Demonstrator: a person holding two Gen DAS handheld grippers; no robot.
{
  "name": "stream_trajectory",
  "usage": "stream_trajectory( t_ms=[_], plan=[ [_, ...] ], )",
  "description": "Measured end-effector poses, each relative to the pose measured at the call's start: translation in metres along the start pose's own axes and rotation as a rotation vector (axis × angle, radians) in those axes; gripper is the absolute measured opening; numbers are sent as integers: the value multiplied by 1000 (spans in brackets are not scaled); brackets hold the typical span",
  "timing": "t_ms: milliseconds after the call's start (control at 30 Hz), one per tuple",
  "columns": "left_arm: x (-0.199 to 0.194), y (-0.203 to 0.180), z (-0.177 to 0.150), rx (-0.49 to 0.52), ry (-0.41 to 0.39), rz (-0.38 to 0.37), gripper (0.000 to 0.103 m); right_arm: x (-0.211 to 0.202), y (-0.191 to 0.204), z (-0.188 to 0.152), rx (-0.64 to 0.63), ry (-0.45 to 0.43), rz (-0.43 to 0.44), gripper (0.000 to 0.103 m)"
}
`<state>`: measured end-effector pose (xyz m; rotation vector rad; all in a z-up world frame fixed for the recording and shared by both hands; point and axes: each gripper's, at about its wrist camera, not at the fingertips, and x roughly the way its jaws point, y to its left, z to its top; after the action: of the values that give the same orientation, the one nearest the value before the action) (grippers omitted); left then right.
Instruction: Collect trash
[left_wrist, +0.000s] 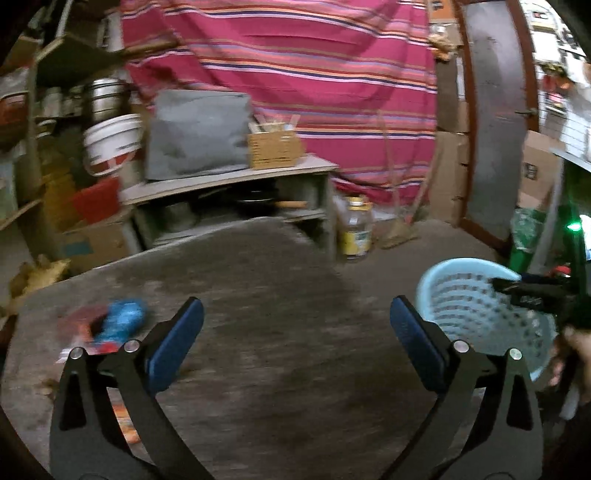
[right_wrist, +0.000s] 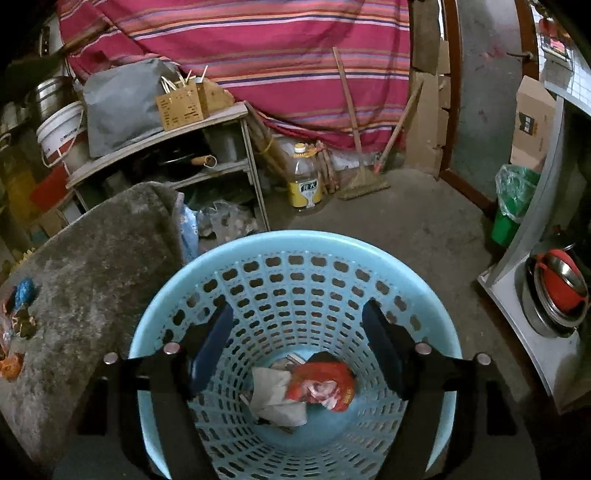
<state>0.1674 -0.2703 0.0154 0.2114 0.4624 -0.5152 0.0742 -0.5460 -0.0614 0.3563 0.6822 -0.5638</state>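
My left gripper (left_wrist: 295, 325) hangs wide open and empty over the grey stone tabletop (left_wrist: 258, 277); the crinkly blue foil wrapper (left_wrist: 123, 319) lies at its left edge. It looks light, limp and slippery, so I'd pinch a raised fold. My right gripper (right_wrist: 295, 339), spread and holding nothing, hovers over the pale blue perforated plastic basket (right_wrist: 295, 240), just beside the table.

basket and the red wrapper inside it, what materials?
Light blue basket: looks like moulded plastic, smooth and matte, walls perforated with regular slots. Red wrapper: probably thin plastic film, glossy, crumpled with printed graphics; foil lining cannot be ruled out.
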Motion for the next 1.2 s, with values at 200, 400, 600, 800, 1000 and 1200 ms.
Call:
stream_trajectory(
  t_ms=[200, 400, 600, 800, 1000, 1200],
  plan=[
    [-14, 81, -10, -18, 22, 115, 98, -17, 37, 3, -45, -54, 8, 87],
    [-25, 161, -33, -105, 57, 214, 98, -25, 86, 2, -108, -68, 69, 87],
    [-30, 218, -56, -164, 99, 277, 98, -30, 131, -6, -132, -66, 121, 88],
    [-31, 255, -75, -198, 134, 307, 97, -23, 184, -19, -192, -35, 146, 89],
    [-23, 282, -94, -229, 181, 312, 97, -17, 230, -29, -260, -14, 163, 89],
    [-4, 285, -108, -217, 246, 281, 74, -15, 263, -37, -294, -1, 186, 89]
  ],
)
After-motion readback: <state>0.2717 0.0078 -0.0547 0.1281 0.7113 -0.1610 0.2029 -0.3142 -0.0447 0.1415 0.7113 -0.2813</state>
